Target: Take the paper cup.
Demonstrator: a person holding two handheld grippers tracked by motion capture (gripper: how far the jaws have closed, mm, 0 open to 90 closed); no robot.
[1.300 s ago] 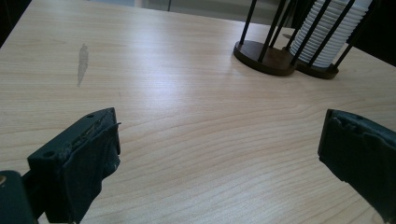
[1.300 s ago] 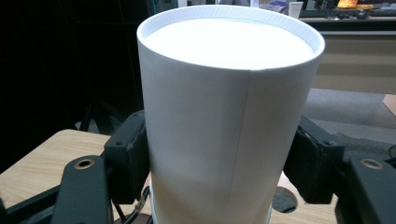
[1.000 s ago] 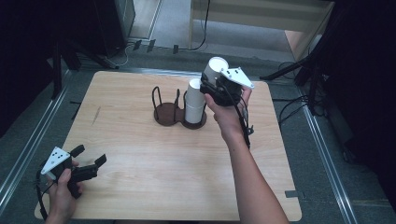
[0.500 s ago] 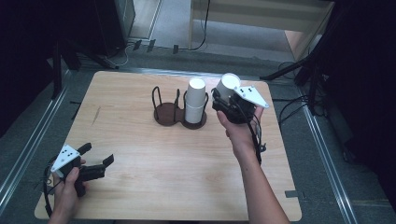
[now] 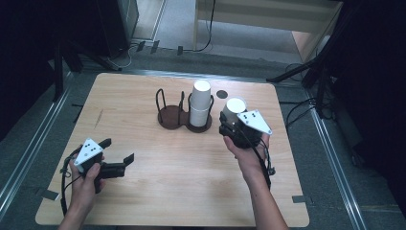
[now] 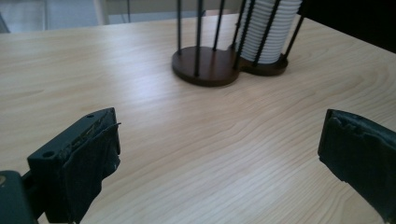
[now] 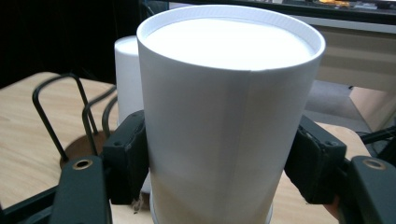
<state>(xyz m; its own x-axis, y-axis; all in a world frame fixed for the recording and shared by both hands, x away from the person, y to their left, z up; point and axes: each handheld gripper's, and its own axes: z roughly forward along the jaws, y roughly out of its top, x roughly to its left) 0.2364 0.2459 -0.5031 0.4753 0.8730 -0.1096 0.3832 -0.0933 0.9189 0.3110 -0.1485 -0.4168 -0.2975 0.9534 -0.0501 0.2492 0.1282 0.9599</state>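
A white paper cup (image 5: 235, 106), bottom up, is clamped between the pads (image 7: 128, 158) of my right gripper (image 5: 231, 119), right of the holder and above the table. In the right gripper view the cup (image 7: 224, 116) stands large between both jaws. A stack of white cups (image 5: 201, 103) sits in the right cage of a dark wooden holder (image 5: 171, 118); its left cage is empty. My left gripper (image 5: 116, 151) hovers at the table's near left, open, with nothing between its jaws. In the left gripper view it (image 6: 219, 158) faces the holder (image 6: 205, 70) and the stack (image 6: 273, 32).
The light wooden table (image 5: 143, 191) has a small dark round spot (image 5: 221, 94) behind the holder. Metal rails (image 5: 28, 153) run along both sides of the table. Cables (image 5: 297, 115) lie on the floor to the right.
My right gripper has carried the cup from above the stack down and toward the near right. The left gripper has moved right and a little up.
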